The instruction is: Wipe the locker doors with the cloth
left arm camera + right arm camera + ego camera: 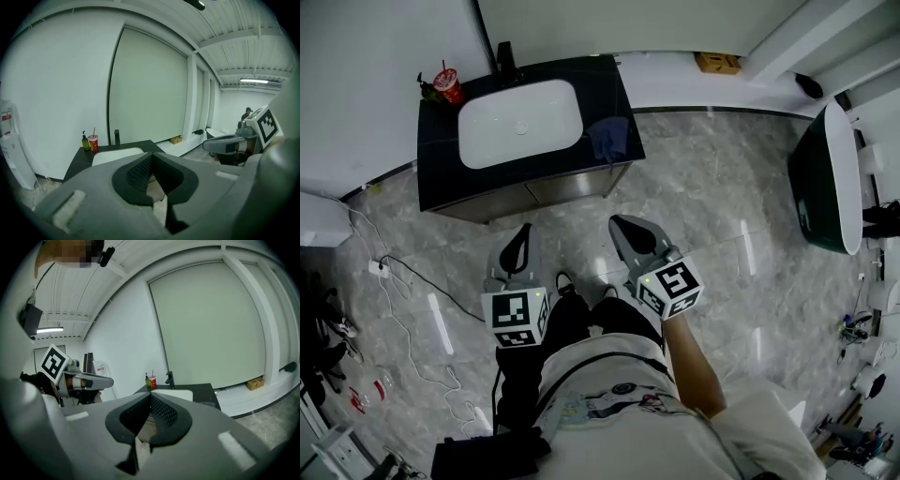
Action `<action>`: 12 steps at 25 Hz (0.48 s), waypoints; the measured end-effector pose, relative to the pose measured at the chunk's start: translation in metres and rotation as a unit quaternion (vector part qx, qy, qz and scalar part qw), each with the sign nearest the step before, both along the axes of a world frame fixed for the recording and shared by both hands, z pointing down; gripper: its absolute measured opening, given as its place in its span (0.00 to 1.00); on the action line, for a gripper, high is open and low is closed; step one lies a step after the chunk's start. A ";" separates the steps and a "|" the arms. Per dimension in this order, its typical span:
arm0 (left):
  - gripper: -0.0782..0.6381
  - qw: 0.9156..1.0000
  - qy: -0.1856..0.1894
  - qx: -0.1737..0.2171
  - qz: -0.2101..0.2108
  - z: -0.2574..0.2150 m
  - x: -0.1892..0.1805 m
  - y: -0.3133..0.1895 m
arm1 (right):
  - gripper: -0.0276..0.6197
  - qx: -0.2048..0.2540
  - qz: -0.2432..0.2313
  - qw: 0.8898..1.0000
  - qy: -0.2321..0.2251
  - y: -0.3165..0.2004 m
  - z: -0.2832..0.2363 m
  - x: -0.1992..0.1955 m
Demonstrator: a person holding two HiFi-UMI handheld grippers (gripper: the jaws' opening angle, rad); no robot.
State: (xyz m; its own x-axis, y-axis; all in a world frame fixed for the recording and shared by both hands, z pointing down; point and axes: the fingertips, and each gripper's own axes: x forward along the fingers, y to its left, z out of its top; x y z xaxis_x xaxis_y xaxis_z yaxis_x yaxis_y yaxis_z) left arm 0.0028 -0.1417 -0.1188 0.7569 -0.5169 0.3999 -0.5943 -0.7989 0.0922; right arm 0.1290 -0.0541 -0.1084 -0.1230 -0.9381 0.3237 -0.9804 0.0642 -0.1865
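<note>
Head view, query from A: what surrounds the cloth, and where does it lie?

B: One dark blue cloth (607, 139) lies crumpled on the black surface (441, 173), just right of the white basin (520, 122) and near the front right corner. One black faucet (505, 64) stands behind the basin. One red cup (447, 86) with a straw stands at the rear left corner, with a green bottle (425, 89) beside it.

A: What lies between the cloth and the grippers?

B: Grey marble floor (712, 187) and the front edge of the surface. A white cable (403, 272) trails over the floor to the left. One dark oval bathtub (825, 183) stands well apart at the right, and one cardboard box (717, 63) sits on the far ledge.

A: Gripper state?

B: Two grippers, both held low in front of the person. The left gripper (523, 231) has its jaws pressed together at the tips, pinching nothing. The right gripper (619, 223) is likewise closed on nothing. Neither touches the cloth.
</note>
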 end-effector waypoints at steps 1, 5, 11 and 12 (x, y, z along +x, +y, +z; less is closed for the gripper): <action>0.11 1.000 -0.002 -0.001 0.000 0.003 0.003 -0.004 | 0.05 -0.008 0.001 1.000 -0.004 -0.005 0.008 0.005; 0.11 1.000 -0.023 0.005 -0.009 0.023 0.019 -0.018 | 0.05 -0.032 0.002 0.999 -0.018 -0.027 0.040 0.034; 0.11 0.998 -0.052 -0.026 -0.021 0.064 0.049 -0.026 | 0.05 -0.066 -0.005 0.997 -0.031 -0.061 0.090 0.079; 0.11 0.998 -0.055 -0.034 -0.021 0.071 0.055 -0.027 | 0.05 -0.072 -0.007 0.997 -0.030 -0.067 0.096 0.085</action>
